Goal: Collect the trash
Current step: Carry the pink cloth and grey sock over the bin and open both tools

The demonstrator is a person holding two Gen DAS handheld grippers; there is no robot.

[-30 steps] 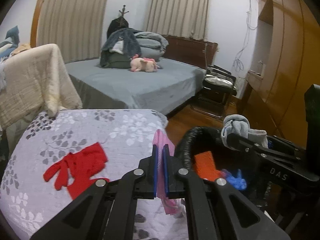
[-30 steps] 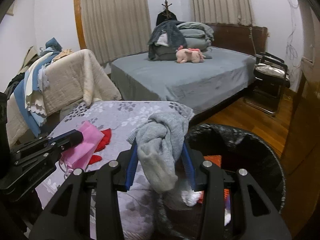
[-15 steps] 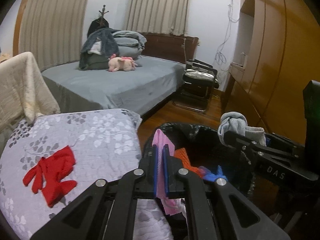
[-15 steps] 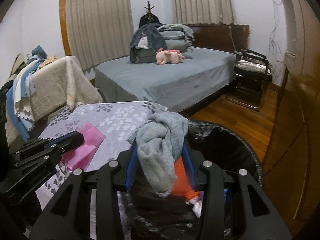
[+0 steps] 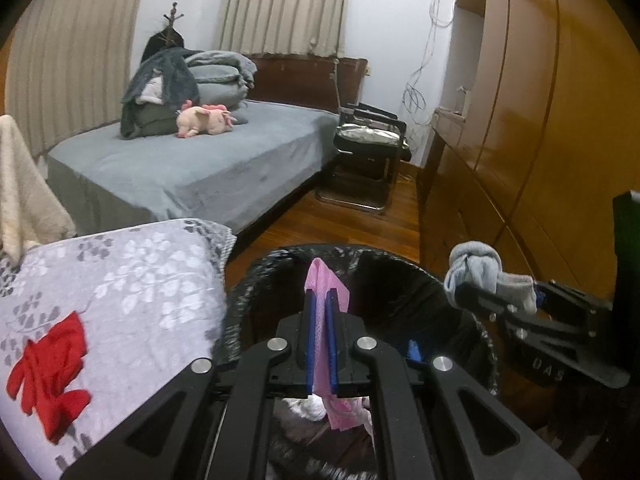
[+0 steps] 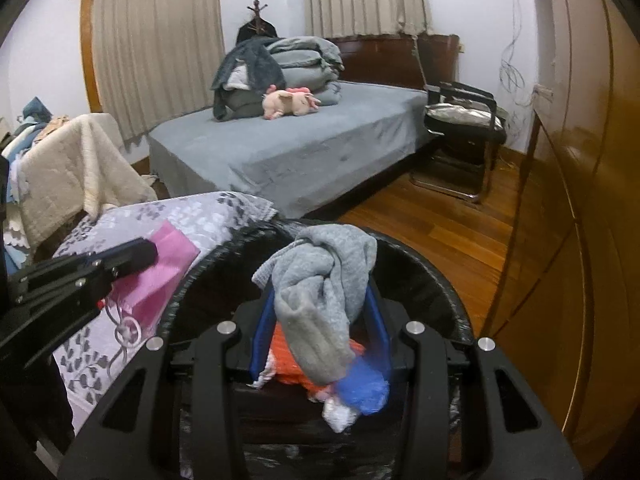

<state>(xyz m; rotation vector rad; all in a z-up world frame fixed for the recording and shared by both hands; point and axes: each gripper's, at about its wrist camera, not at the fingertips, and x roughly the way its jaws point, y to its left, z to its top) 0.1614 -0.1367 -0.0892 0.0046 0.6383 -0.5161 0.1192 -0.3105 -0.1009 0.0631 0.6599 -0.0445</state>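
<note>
A pink mesh cloth [image 5: 320,344], pinched flat between the fully closed jaws of the left gripper [image 5: 321,312], and a bunched grey sock [image 6: 324,300], clamped in the part-open jaws of the right gripper [image 6: 320,320], hang over the black-lined trash bin [image 5: 256,280], apparently poised for dropping. A red glove [image 5: 52,372] lies on the floral-covered bench [image 5: 132,272]. The right gripper's side reads "DAS".

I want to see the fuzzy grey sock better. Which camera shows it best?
The right wrist view: the bunched grey knit sock fills the middle, clamped in the right gripper over the black-lined bin. The left wrist view shows it small, at the side.
</note>
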